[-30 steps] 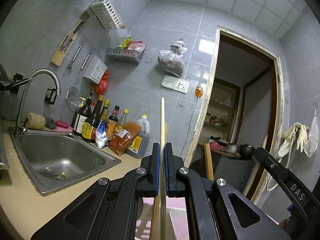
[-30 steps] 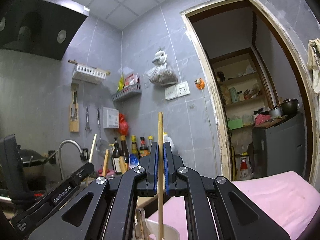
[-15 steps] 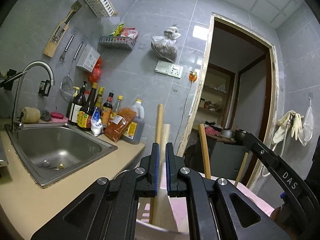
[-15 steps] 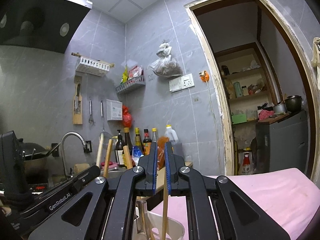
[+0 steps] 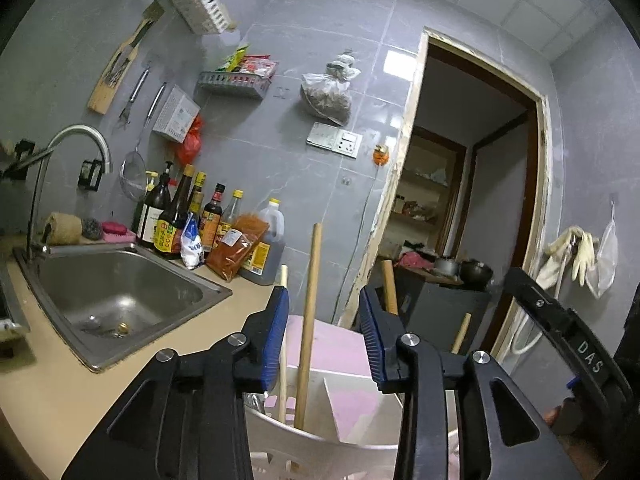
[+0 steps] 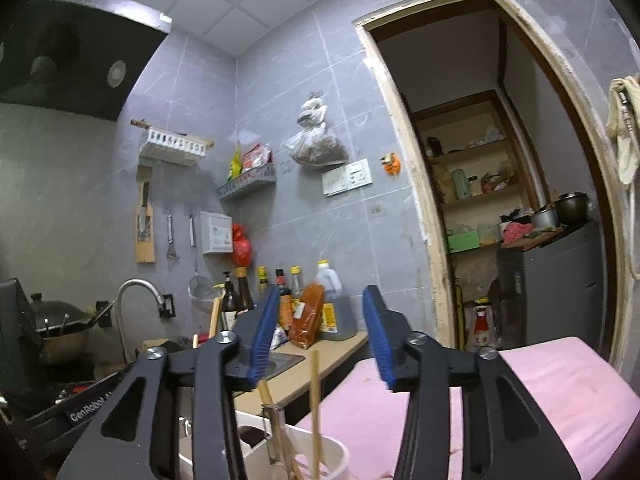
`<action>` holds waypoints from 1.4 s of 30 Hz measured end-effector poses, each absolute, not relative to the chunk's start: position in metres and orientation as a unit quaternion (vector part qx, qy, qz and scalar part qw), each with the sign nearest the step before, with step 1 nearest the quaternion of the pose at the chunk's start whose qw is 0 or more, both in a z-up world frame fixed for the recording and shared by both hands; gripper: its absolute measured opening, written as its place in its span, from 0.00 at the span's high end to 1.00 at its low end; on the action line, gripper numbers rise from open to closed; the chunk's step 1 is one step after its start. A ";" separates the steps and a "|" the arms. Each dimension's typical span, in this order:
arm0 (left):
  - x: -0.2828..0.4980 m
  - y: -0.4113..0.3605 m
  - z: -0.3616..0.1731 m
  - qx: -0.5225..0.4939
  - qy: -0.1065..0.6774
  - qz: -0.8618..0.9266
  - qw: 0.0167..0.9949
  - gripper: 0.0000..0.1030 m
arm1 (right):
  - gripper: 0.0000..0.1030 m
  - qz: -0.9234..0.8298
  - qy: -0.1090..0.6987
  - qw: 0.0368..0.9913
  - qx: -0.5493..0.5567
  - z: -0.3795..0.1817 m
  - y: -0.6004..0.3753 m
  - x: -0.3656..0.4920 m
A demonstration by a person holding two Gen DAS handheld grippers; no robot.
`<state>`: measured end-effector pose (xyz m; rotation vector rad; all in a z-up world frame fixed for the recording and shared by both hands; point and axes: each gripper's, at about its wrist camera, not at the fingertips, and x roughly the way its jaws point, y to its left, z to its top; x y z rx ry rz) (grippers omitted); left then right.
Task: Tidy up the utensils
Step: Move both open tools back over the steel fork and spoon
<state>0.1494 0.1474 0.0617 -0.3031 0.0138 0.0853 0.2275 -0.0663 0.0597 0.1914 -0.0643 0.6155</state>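
The right claw (image 6: 320,332) is opening, blue pads clear of the chopstick (image 6: 315,408) standing between them in the white holder (image 6: 336,454); pink cloth (image 6: 560,380) lies behind.

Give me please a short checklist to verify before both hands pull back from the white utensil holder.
1. Left gripper jaws clear of the wooden stick: ok. They are opening, and the stick stands between them without touching the pads.
2. Right gripper jaws clear of its chopstick: ok. They are opening with a gap on both sides.
3. Both sticks stand inside the white utensil holder: ok. Their lower ends are behind its rim.
4. Sticks will not tip out: cannot tell. They lean a little, and the holder's bottom is hidden.
5. Holder steady on its surface: cannot tell. Its base is out of view.
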 end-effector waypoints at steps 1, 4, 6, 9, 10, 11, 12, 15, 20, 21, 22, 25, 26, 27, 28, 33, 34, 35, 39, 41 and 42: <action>0.149 0.145 0.064 -0.149 0.012 0.040 0.988 0.63 | 0.54 0.297 -0.028 0.950 0.094 0.060 -0.071 0.226; 0.145 0.136 0.070 -0.139 0.024 0.036 0.989 0.55 | 0.47 0.282 -0.014 0.955 0.091 0.062 -0.086 0.223; 0.141 0.127 0.073 -0.131 0.028 0.023 0.991 0.47 | 0.36 0.274 -0.005 0.958 0.083 0.063 -0.097 0.219; 0.136 0.112 0.076 -0.117 0.038 0.019 0.992 0.39 | 0.24 0.260 -0.001 0.963 0.063 0.064 -0.117 0.209; 0.134 0.107 0.076 -0.114 0.040 0.013 0.993 0.37 | 0.21 0.255 0.002 0.965 0.057 0.065 -0.124 0.206; 0.133 0.102 0.077 -0.111 0.044 0.008 0.993 0.37 | 0.20 0.252 0.006 0.966 0.054 0.066 -0.130 0.203; 0.133 0.099 0.077 -0.108 0.047 0.003 0.993 0.36 | 0.17 0.250 0.007 0.967 0.053 0.067 -0.139 0.198; 0.133 0.083 0.076 -0.093 0.063 -0.013 0.994 0.29 | 0.07 0.236 0.004 0.971 0.047 0.070 -0.160 0.185; 0.129 0.054 0.071 -0.073 0.078 -0.047 0.993 0.20 | 0.00 0.216 -0.002 0.976 0.031 0.076 -0.192 0.165; 0.129 0.048 0.070 -0.067 0.086 -0.056 0.992 0.20 | 0.00 0.212 0.000 0.977 0.026 0.077 -0.197 0.162; 0.130 0.042 0.069 -0.061 0.093 -0.064 0.992 0.20 | 0.00 0.208 0.003 0.978 0.021 0.077 -0.202 0.159; 0.133 0.027 0.064 -0.048 0.117 -0.091 0.988 0.20 | 0.00 0.200 0.013 0.980 0.004 0.074 -0.215 0.152; 0.135 0.022 0.062 -0.045 0.128 -0.100 0.986 0.20 | 0.00 0.197 0.017 0.980 -0.003 0.072 -0.219 0.151; 0.137 0.019 0.059 -0.043 0.136 -0.107 0.984 0.20 | 0.00 0.193 0.025 0.981 -0.014 0.069 -0.223 0.149; 0.140 0.014 0.056 -0.042 0.148 -0.115 0.981 0.20 | 0.00 0.190 0.031 0.981 -0.021 0.066 -0.226 0.149; 0.158 -0.008 0.038 -0.029 0.210 -0.140 0.967 0.20 | 0.00 0.174 0.093 0.979 -0.058 0.046 -0.242 0.153; 0.161 -0.013 0.034 -0.025 0.220 -0.142 0.965 0.20 | 0.00 0.173 0.107 0.977 -0.063 0.041 -0.244 0.154; 0.162 -0.017 0.030 -0.022 0.230 -0.144 0.962 0.20 | 0.00 0.172 0.119 0.976 -0.067 0.038 -0.246 0.156; 0.174 -0.031 0.015 -0.004 0.281 -0.144 0.949 0.20 | 0.00 0.178 0.181 0.964 -0.080 0.019 -0.250 0.166; 0.180 -0.035 0.009 0.002 0.303 -0.141 0.943 0.20 | 0.01 0.179 0.206 0.958 -0.083 0.011 -0.250 0.172; 0.183 -0.037 0.006 0.004 0.315 -0.139 0.939 0.20 | 0.02 0.181 0.225 0.954 -0.082 0.006 -0.249 0.177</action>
